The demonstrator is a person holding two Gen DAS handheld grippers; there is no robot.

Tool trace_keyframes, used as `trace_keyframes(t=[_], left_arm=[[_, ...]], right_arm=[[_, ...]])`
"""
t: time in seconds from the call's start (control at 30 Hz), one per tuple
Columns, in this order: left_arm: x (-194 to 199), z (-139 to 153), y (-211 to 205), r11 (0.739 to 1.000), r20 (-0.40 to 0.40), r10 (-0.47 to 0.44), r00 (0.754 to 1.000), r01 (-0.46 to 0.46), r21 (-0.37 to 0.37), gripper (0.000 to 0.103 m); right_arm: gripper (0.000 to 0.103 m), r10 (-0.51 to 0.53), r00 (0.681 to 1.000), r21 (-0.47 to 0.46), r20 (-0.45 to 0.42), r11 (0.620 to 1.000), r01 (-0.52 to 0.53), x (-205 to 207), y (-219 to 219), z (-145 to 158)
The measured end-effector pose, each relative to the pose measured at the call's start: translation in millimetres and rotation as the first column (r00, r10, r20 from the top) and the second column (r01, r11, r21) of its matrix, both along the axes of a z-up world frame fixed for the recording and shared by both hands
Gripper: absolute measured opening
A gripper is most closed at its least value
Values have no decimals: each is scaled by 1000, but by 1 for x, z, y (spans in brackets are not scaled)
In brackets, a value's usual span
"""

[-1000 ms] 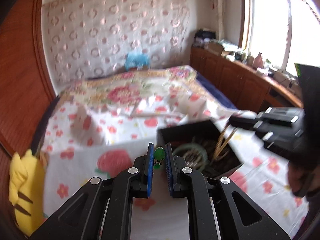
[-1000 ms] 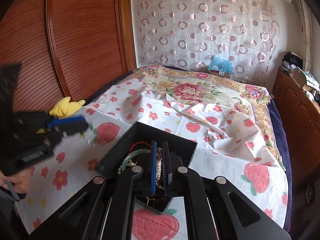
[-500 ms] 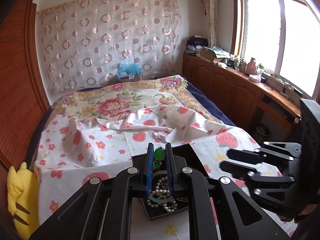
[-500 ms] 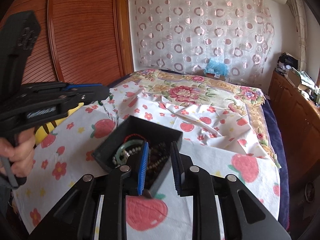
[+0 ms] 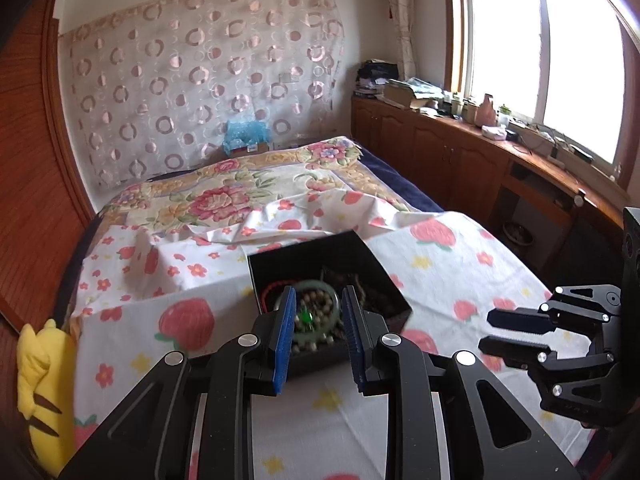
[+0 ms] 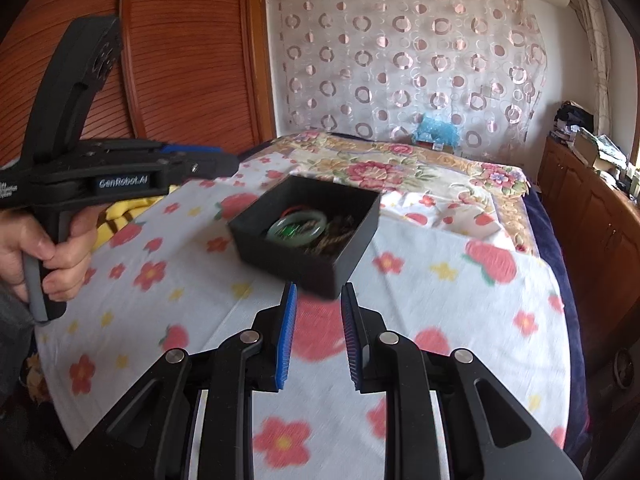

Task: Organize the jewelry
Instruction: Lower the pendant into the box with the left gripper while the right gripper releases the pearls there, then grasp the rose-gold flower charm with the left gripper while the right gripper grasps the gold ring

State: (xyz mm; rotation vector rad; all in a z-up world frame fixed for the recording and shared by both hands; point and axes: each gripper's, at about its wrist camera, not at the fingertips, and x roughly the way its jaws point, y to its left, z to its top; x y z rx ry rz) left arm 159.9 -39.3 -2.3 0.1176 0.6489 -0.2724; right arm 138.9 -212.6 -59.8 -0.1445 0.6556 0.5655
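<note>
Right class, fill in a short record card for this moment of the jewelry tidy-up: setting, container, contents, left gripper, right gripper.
setting: bed with a strawberry-print sheet
container: black box, open, on the sheet
contents: green bangle, red cord, bead strands, a small green pendant
left gripper: over the box, jaws opening, nothing pressed between the pads
right gripper: open, empty, short of the box

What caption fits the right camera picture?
Open right tongs hang before the black jewelry box on a flowery sheet.
</note>
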Motion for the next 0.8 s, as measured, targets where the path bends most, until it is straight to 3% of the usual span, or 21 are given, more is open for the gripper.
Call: trace_keyframes(t=[0.1, 0.2, 0.53, 0.63, 0.8], left_arm=[[-16, -6, -2, 1000, 3, -11, 1000, 11, 14, 24], [-31, -15, -4, 999, 4, -25, 1000, 25, 25, 35], [-61, -46, 2, 999, -47, -22, 999, 23, 38, 35], [-70, -58, 3, 997, -59, -30, 998, 34, 67, 39], [-86, -76, 10, 997, -106, -38, 994, 45, 69, 41]], right_arm=[[25, 14, 1000, -18, -1, 1000, -14, -20, 5, -6], [25, 27, 1000, -15, -11, 1000, -27, -34, 5, -10], [25, 32, 996, -15, -86, 999, -34, -69, 1, -36], [32, 32, 995, -22, -98, 999, -34, -77, 0, -43], [34, 55, 991, -29, -120, 998, -59, -87, 3, -50]])
